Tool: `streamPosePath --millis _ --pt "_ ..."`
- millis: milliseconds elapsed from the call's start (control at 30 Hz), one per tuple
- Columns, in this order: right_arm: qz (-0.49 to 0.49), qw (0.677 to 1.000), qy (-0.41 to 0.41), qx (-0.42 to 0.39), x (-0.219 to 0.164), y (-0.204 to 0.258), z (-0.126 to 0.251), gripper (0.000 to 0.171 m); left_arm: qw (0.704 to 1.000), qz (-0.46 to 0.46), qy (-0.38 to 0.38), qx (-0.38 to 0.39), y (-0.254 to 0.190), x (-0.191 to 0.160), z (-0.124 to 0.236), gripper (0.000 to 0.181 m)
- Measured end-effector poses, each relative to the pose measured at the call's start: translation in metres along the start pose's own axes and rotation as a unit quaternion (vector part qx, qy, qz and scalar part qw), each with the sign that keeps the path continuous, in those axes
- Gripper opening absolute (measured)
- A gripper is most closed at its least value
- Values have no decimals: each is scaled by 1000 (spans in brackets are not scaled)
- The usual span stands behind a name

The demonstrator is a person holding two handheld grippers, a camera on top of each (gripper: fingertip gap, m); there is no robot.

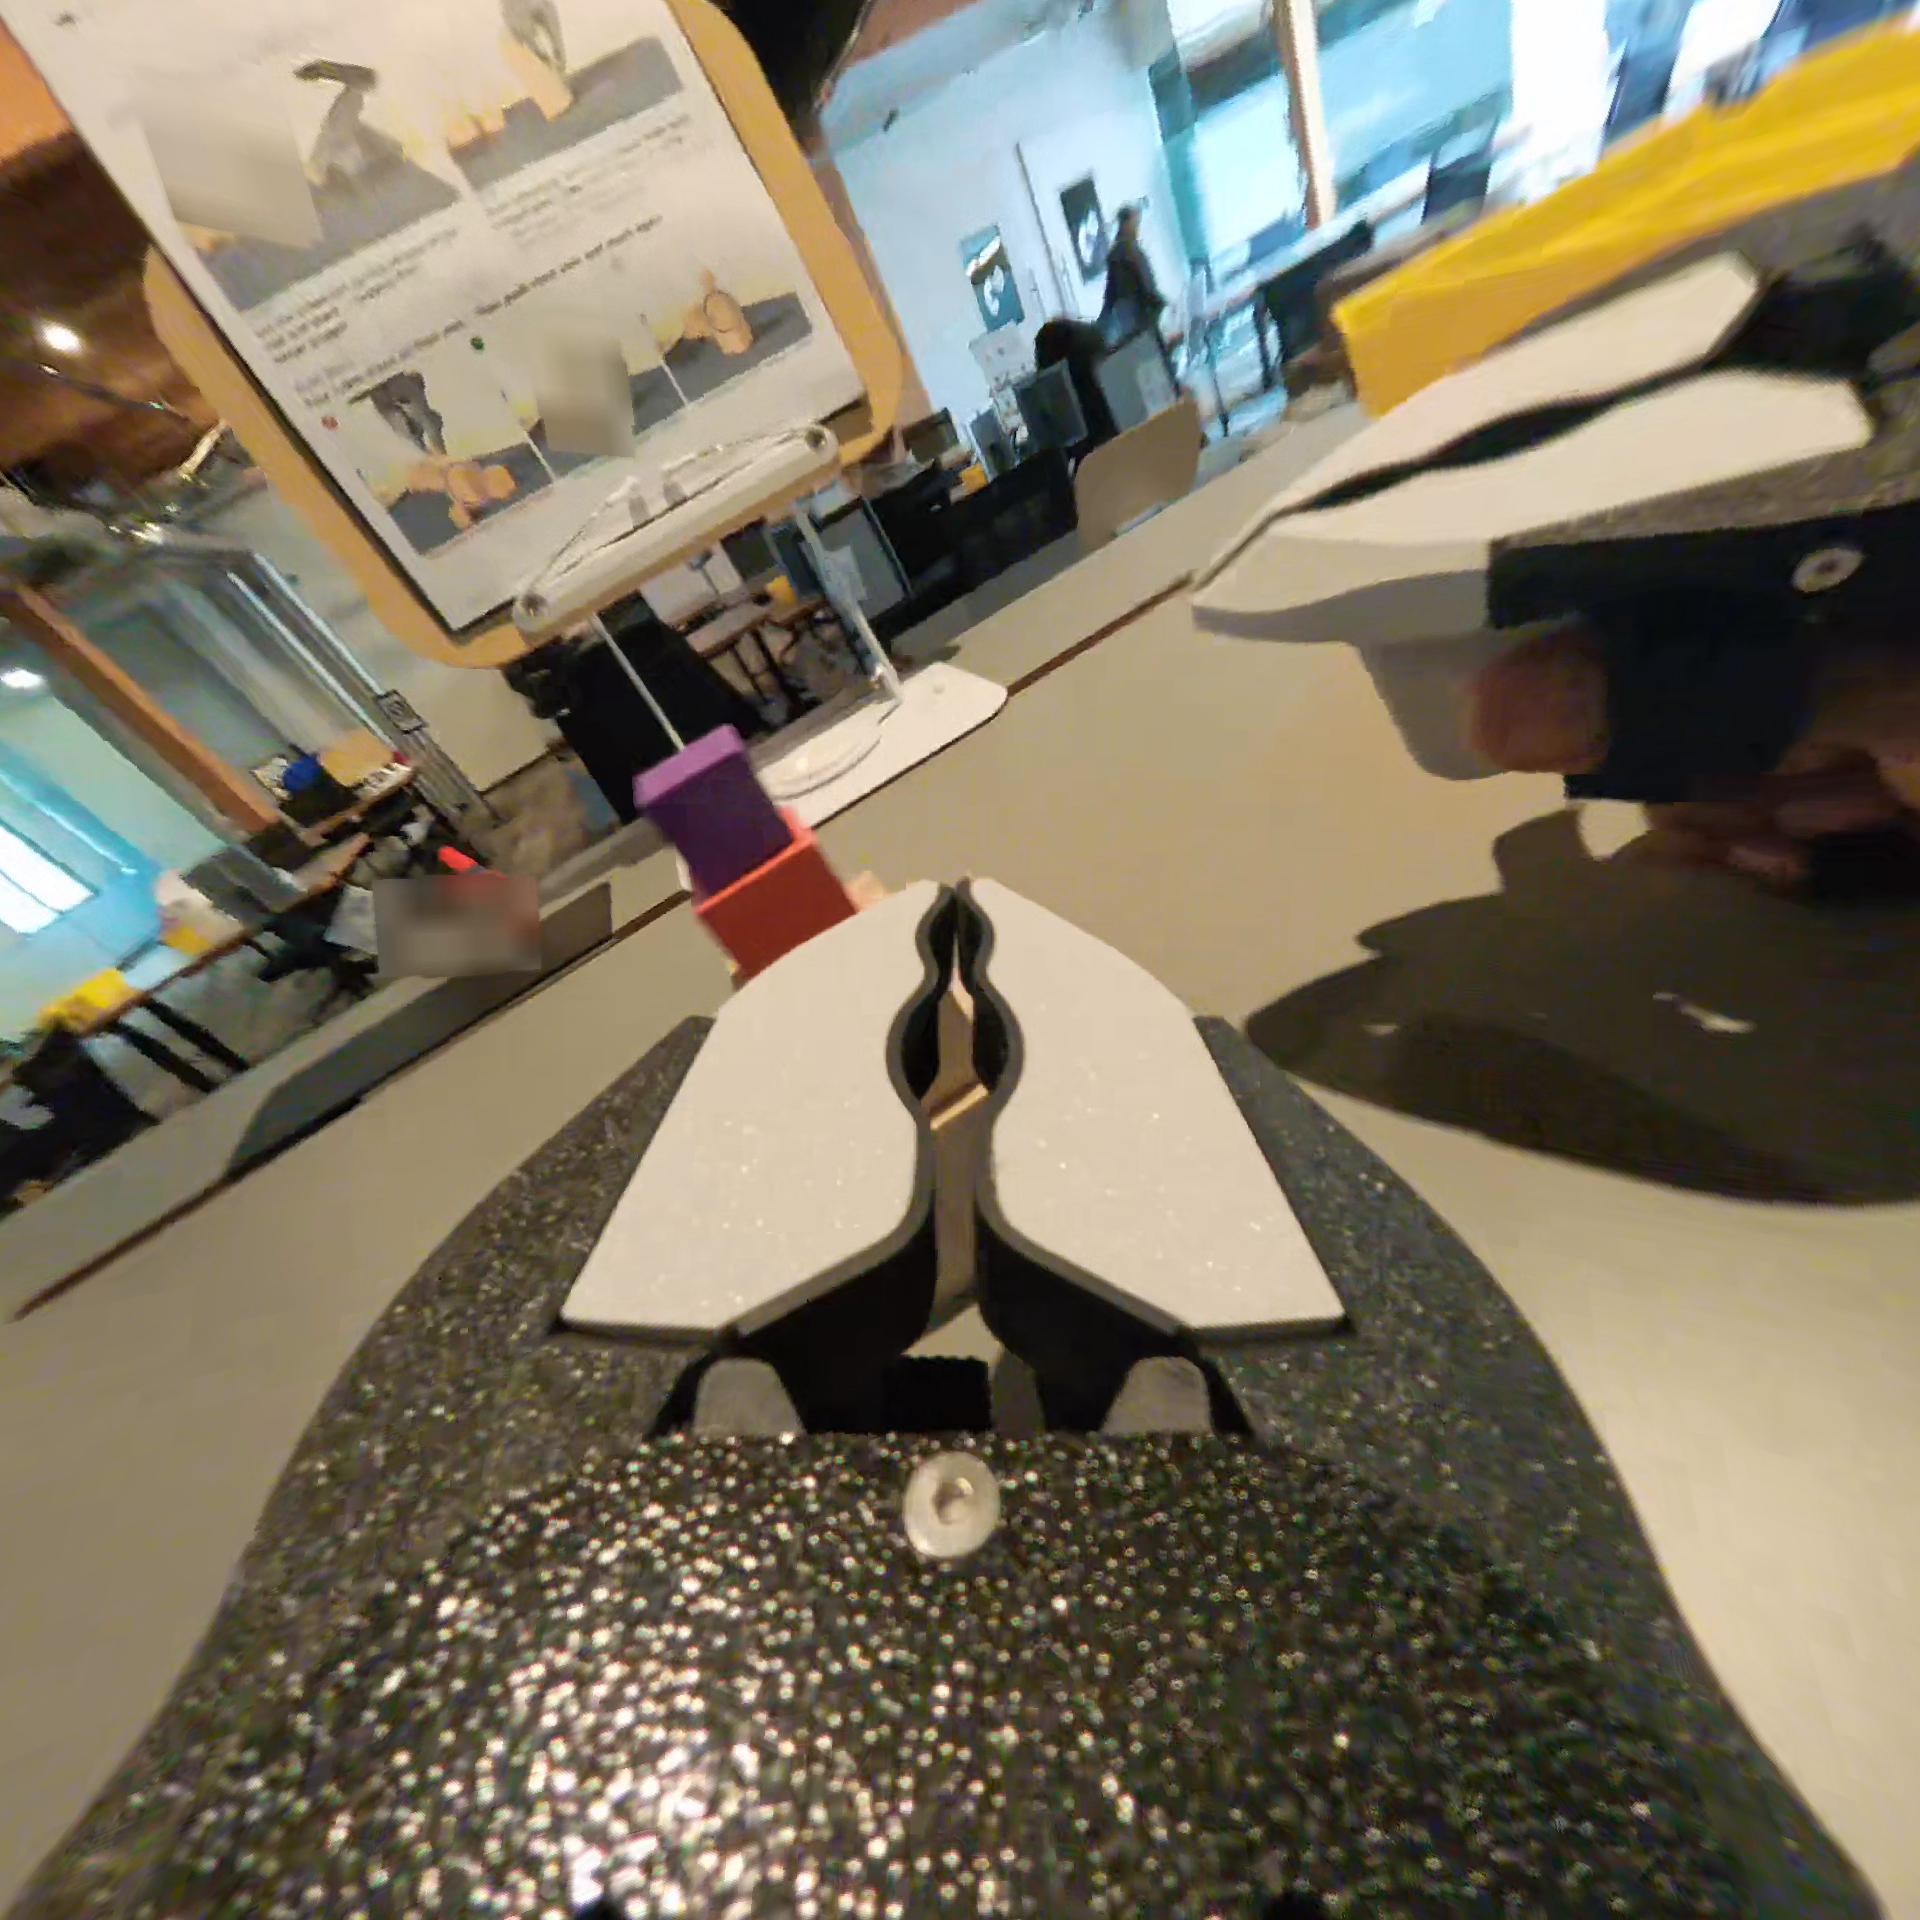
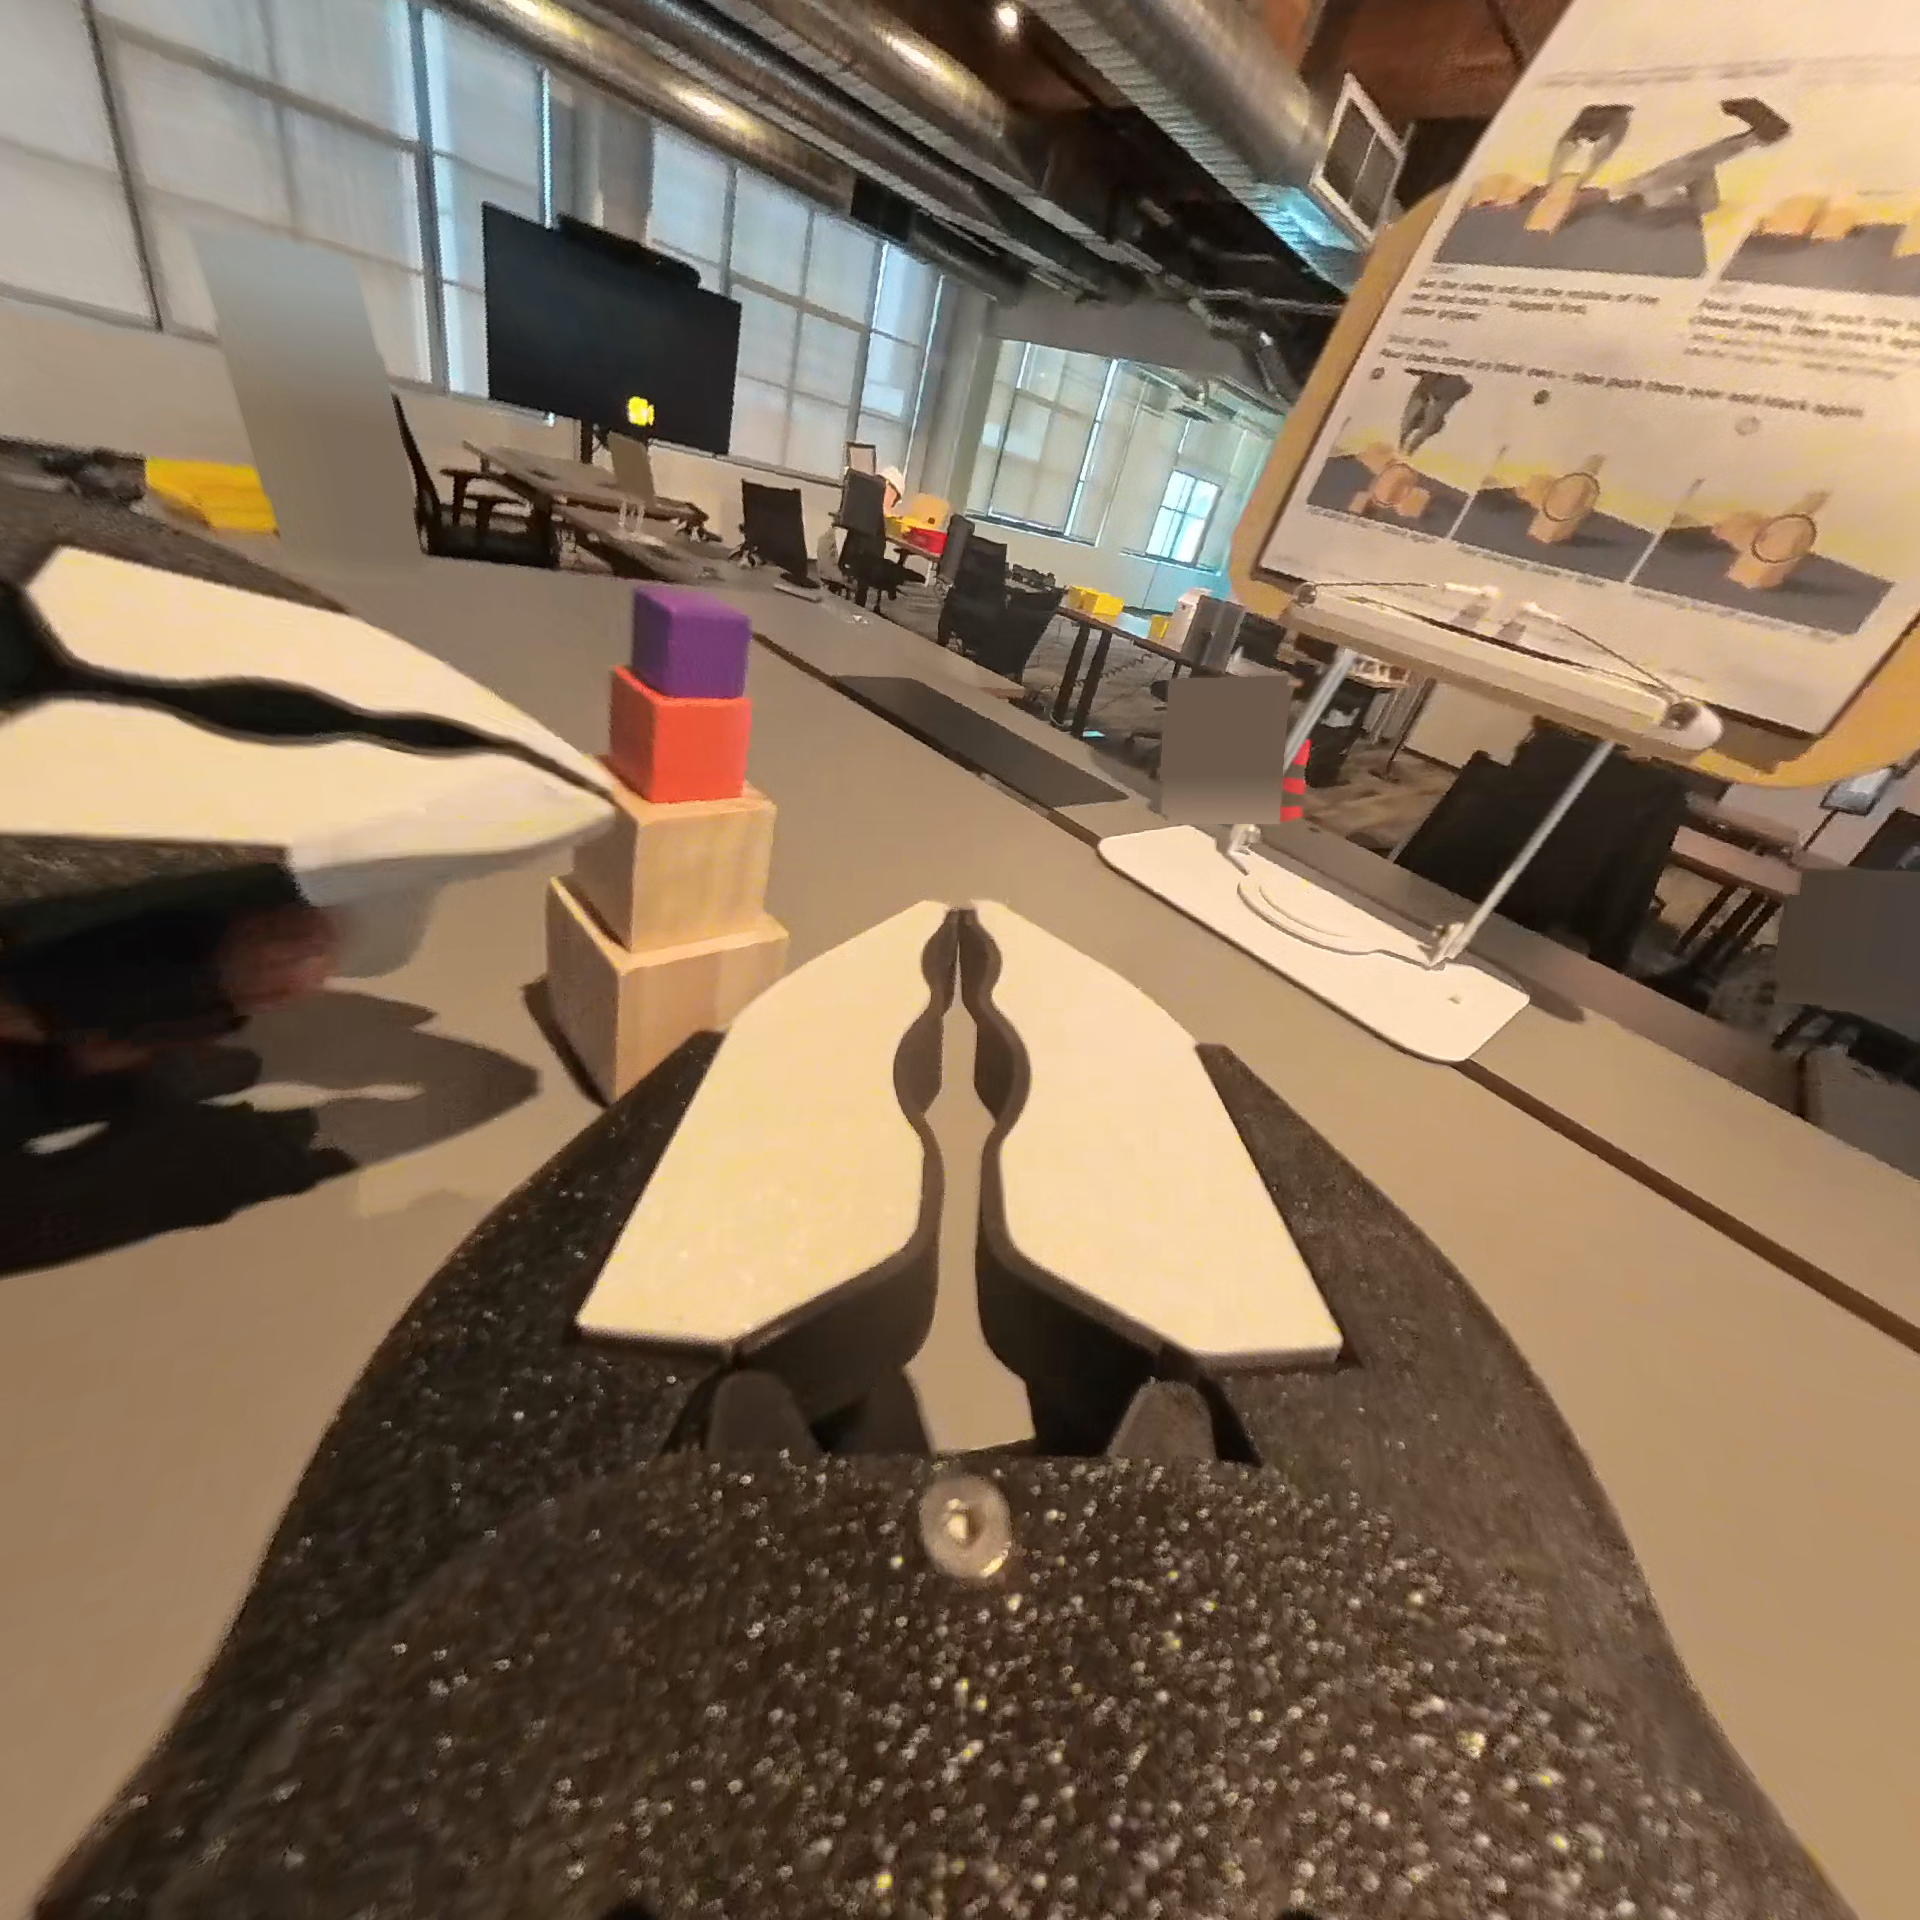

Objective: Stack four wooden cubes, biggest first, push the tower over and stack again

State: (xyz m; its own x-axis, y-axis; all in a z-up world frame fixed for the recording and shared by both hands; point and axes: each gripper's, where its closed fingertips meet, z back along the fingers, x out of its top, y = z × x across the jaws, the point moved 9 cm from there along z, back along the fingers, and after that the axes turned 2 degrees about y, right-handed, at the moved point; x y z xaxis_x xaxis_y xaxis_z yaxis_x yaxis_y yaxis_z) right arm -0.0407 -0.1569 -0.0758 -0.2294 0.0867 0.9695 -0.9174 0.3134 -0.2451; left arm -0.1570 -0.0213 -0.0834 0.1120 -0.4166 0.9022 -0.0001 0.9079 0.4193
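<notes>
Your left gripper (image 2: 597, 800), jaws closed and empty, touches the tower's second natural cube (image 2: 681, 868); your right gripper (image 2: 961, 920) is closed too, near the biggest cube (image 2: 655, 997); orange cube (image 2: 681, 738) and purple cube (image 2: 691, 642) on top.

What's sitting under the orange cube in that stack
Under the orange wooden cube sit two plain wooden cubes: a smaller one on a larger one, which rests on the grey table. The left gripper covers the smaller plain cube's upper left corner.
</notes>
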Motion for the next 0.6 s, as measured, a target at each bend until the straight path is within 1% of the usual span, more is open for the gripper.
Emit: streamPosePath --millis 67,233,333,433,533,600 --pt "9 1000 6 -10 2 1 2 0 998 -47 25 17 -10 2 -7 0" --pt "-22 1000 2 -9 3 -2 6 0 987 -146 40 45 -24 10 -13 0" --pt "-30 1000 2 -8 1 -3 7 0 982 -171 59 51 -30 10 -16 0" --pt "-34 999 4 -10 0 -4 7 0 982 -130 112 84 -13 1 -18 0" --pt "-36 999 2 -11 1 -5 8 0 978 -73 142 132 13 -8 -9 0" --pt "-38 999 1 -10 1 -6 8 0 977 -39 145 151 27 -14 -1 0"
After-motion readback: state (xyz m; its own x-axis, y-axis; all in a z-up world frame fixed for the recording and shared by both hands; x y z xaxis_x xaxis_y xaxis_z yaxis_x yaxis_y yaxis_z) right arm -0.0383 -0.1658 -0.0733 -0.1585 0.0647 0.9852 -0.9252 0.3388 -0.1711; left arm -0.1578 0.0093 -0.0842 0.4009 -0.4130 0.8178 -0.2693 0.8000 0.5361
